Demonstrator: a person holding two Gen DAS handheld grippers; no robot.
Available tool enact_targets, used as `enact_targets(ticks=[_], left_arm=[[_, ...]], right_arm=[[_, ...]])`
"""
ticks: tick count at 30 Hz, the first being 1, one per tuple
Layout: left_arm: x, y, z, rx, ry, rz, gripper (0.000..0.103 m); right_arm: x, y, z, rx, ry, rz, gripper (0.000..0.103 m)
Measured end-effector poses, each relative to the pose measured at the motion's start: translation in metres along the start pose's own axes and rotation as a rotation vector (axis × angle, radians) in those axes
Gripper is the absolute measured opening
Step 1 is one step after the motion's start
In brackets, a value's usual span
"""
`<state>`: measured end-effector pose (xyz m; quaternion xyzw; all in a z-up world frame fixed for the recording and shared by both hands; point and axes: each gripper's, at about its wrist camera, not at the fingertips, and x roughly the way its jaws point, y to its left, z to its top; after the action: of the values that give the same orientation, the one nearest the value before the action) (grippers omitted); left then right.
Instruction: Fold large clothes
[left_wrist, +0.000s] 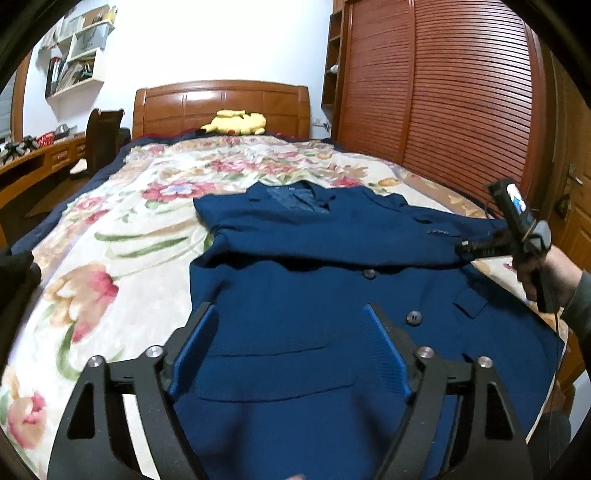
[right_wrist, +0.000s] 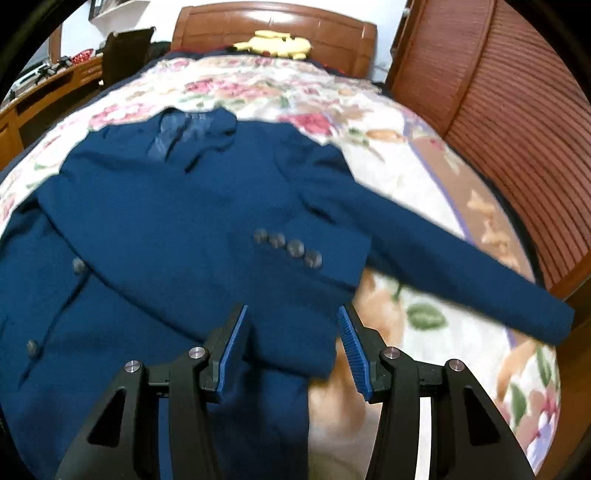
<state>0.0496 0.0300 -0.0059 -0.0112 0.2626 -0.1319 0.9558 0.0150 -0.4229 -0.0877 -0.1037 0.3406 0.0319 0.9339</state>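
Surroundings, left to right: a desk (left_wrist: 44, 155) with a chair (left_wrist: 101, 140) stands beside the bed (left_wrist: 110, 229). Wall shelves (left_wrist: 79, 55) hang above the desk. A yellow plush toy (left_wrist: 236, 122) lies against the headboard (left_wrist: 221, 105). A slatted wardrobe (left_wrist: 443, 92) fills the right side. Nothing lies on the jacket (left_wrist: 332, 295).

The jacket is dark blue and lies flat, front up, on the floral cover of the bed, collar toward the headboard. One sleeve is folded across the chest; its cuff buttons (right_wrist: 288, 248) show in the right wrist view. The other sleeve (right_wrist: 461, 266) extends outward over the cover. Front buttons (left_wrist: 413, 317) and a pocket flap (left_wrist: 472, 301) are visible.

Left gripper (left_wrist: 291, 345): jaws spread wide above the hem area, pads not pressing the cloth.

Right gripper (right_wrist: 291, 349): jaws apart, over the jacket's edge, gripping nothing. A hand (left_wrist: 543, 273) holds it.
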Motion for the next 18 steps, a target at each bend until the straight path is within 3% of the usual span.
enact_targets(ticks=[3,5,7,12,14,18], left_arm=[[-0.001,-0.005,0.004,0.012,-0.028,0.013,0.089],[0.001,-0.007,0.007,0.005,-0.028,0.040,0.095],[0.004,-0.008,0.009,-0.010,-0.035,0.020,0.102],[0.014,-0.013,0.013,-0.020,-0.028,-0.005,0.102],[0.016,-0.018,0.014,-0.007,-0.028,-0.015,0.102],[0.018,-0.032,0.014,0.036,-0.029,-0.011,0.102]], right_arm=[[0.018,-0.007,-0.012,0.026,0.031,0.008,0.052],[0.024,-0.011,-0.018,0.030,0.049,0.038,0.039],[0.030,-0.013,-0.021,0.018,0.049,0.047,0.038],[0.015,-0.032,-0.024,0.032,0.002,0.077,0.038],[-0.004,-0.042,-0.032,0.034,-0.024,0.051,0.039],[-0.016,-0.076,-0.036,0.065,-0.073,0.020,0.055]])
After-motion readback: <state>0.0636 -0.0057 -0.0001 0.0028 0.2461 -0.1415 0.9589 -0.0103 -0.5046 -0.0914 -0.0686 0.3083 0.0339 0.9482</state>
